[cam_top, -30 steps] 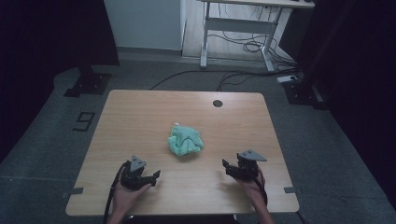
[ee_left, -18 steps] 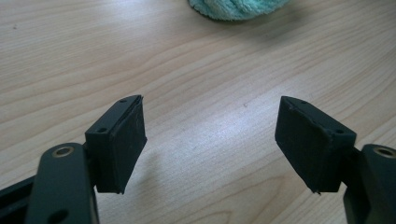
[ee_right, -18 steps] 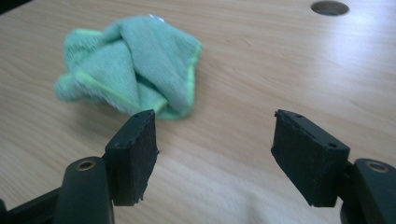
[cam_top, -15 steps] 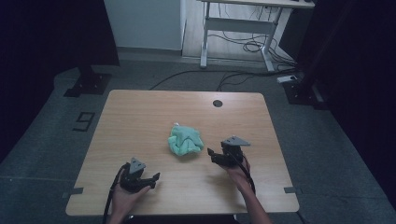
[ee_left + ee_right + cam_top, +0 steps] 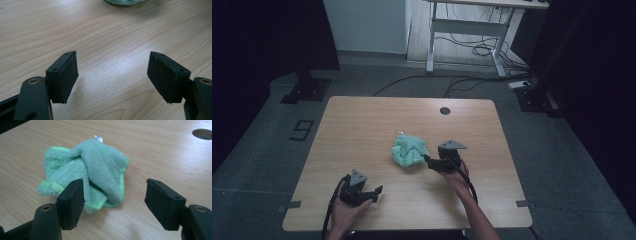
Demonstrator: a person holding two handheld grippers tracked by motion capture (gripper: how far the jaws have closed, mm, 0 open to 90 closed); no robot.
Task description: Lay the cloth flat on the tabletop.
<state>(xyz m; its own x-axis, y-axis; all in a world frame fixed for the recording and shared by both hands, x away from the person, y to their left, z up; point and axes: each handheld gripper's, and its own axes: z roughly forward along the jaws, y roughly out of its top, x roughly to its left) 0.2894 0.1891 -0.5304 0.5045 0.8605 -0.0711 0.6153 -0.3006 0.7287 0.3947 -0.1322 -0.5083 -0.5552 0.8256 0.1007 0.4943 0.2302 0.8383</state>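
Green cloth (image 5: 410, 150) crumpled near table (image 5: 362, 125) centre, white tag on far edge. Right gripper (image 5: 113, 202) just beside cloth's right side, jaws spread wide, grasping nothing; one jaw close against cloth edge. Left gripper (image 5: 112, 75) near front edge, well apart from cloth, jaws spread, empty.

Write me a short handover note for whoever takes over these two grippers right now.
Right gripper: open, close beside the crumpled green cloth, not gripping it.
Left gripper: open, holding nothing, near the table's front edge, well apart from the cloth.
The cloth lies bunched near the table's middle, its white tag on the far side.
Done: right gripper brought up to the cloth.
Left: close on a cloth edge; everything after that.
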